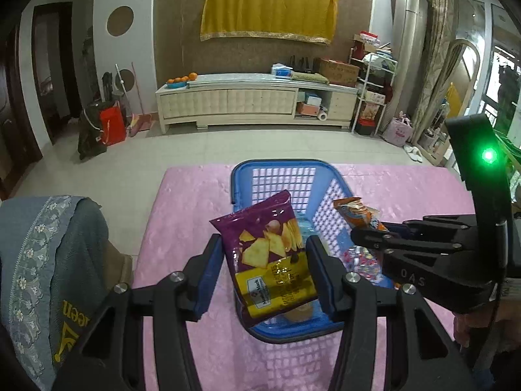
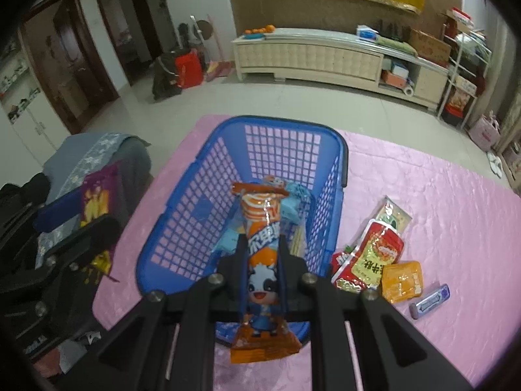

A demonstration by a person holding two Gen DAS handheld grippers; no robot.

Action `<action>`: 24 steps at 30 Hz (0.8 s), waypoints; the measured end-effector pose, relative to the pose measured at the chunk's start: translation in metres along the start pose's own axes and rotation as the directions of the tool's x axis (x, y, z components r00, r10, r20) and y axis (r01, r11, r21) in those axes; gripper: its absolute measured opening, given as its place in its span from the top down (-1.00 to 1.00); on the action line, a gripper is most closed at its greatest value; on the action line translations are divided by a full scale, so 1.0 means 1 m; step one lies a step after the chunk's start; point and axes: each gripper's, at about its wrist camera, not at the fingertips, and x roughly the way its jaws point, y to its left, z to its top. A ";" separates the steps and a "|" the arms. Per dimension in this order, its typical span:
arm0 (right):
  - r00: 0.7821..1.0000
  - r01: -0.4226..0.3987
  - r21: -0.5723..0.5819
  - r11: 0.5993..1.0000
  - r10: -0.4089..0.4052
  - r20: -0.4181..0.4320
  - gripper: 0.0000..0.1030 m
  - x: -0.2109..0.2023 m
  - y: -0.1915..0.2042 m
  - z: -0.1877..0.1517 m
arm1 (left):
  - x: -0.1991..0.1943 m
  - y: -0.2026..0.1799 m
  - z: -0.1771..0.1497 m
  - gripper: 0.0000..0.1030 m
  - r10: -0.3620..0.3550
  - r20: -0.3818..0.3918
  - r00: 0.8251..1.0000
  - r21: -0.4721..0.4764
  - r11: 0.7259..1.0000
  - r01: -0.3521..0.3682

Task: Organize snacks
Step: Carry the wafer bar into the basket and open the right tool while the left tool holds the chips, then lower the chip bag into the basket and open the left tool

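A purple chips bag (image 1: 270, 254) with a yellow label stands between the blue pads of my left gripper (image 1: 263, 244), which is shut on it above the near end of the blue mesh basket (image 1: 280, 164). My right gripper (image 2: 263, 241) is shut on a long orange packet (image 2: 262, 280) printed with a cartoon cow, held over the basket (image 2: 283, 123). In the left wrist view the right gripper (image 1: 368, 228) reaches in from the right with that packet (image 1: 356, 210). The purple bag (image 2: 97, 195) shows at the left edge of the right wrist view. Light blue packets (image 2: 293, 202) lie inside the basket.
The basket sits on a pink tablecloth (image 2: 439, 211). To its right lie loose snacks: a red packet (image 2: 374, 260), a small orange packet (image 2: 402, 280), a green-and-white packet (image 2: 392, 215) and a gum stick (image 2: 429, 299). A chair draped in grey-blue cloth (image 1: 42, 260) stands at the table's left.
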 end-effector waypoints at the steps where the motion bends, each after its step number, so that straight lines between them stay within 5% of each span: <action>1: 1.000 0.005 -0.001 1.000 -0.005 -0.001 0.64 0.003 0.002 0.001 | 0.003 0.003 -0.002 0.05 -0.012 -0.005 1.000 -0.012 1.000 0.012; 5: 1.000 0.020 -0.012 1.000 -0.020 -0.003 0.62 0.014 0.007 0.002 | 0.008 0.010 -0.006 0.05 -0.024 -0.015 1.000 -0.036 0.999 0.023; 7: 1.000 0.028 -0.014 1.000 -0.028 -0.005 0.45 0.018 0.010 0.001 | 0.008 0.013 -0.007 0.05 -0.024 -0.019 1.000 -0.043 0.999 0.024; 9: 0.993 0.112 -0.029 0.993 -0.111 0.032 -0.49 0.014 0.013 -0.002 | 0.009 0.016 -0.008 0.05 -0.021 -0.029 0.999 -0.048 0.999 0.020; 11: 0.989 0.125 -0.017 0.992 -0.123 0.078 -0.87 0.007 0.009 -0.005 | 0.006 0.013 -0.009 0.05 -0.015 -0.033 0.999 -0.041 0.999 0.014; 24: 0.993 0.076 0.057 0.996 -0.081 0.084 -0.88 -0.018 -0.029 -0.001 | 0.001 0.001 -0.001 0.05 -0.019 -0.036 0.999 -0.003 1.000 0.019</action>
